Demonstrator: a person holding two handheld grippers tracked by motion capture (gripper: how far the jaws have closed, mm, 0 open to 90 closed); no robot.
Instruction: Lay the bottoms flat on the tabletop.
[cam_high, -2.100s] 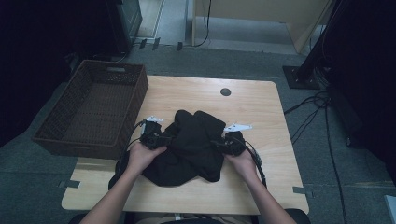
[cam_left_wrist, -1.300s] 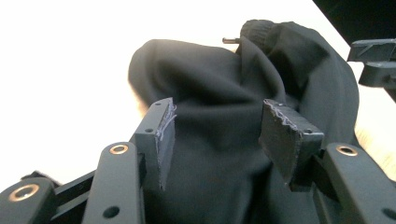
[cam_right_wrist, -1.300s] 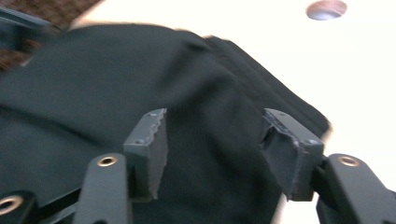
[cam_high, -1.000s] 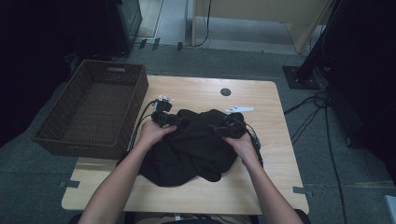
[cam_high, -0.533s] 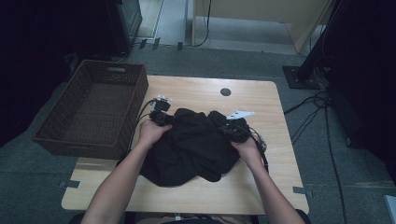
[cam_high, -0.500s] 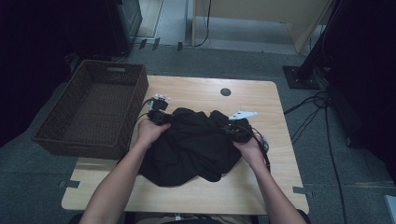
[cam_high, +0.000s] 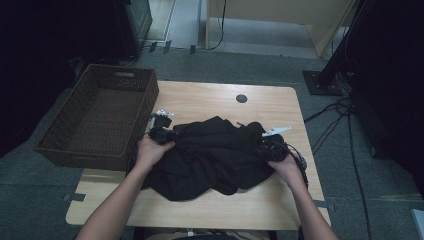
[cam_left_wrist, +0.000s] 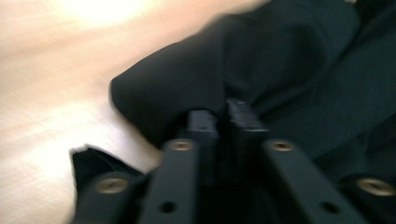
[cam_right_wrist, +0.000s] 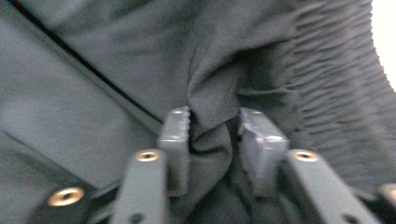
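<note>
The crumpled black fabric garment (cam_high: 212, 155) is spread in a loose heap across the middle of the pale wooden surface (cam_high: 210, 102), between the two hands. It is judged to be light, limp and without any stiffness of its own, so that it will sag and slide from wherever it is lifted; a bunched fold or a hem is the better hold, since a single flat layer would slip out. In the right gripper view a gathered, elasticated band (cam_right_wrist: 327, 93) is seen, ribbed in fine ridges, beside smoother matt cloth crossed by a dark seam (cam_right_wrist: 84, 70). A pinched fold is shown between the ridged grey fingers (cam_right_wrist: 175, 135) of the right gripper (cam_high: 265, 146); the jaws have just been opening, and the pads stand slightly apart around the fold rather than pressed on it. The left gripper (cam_high: 162, 134) is held at the garment's left edge, its black fingers (cam_left_wrist: 203, 126) close together with a rounded fold just ahead of them; the jaws have just been opening too, and a grip cannot be told through the blur. A dark brown woven rectangular basket (cam_high: 100, 117) stands just beside the surface's left end.
</note>
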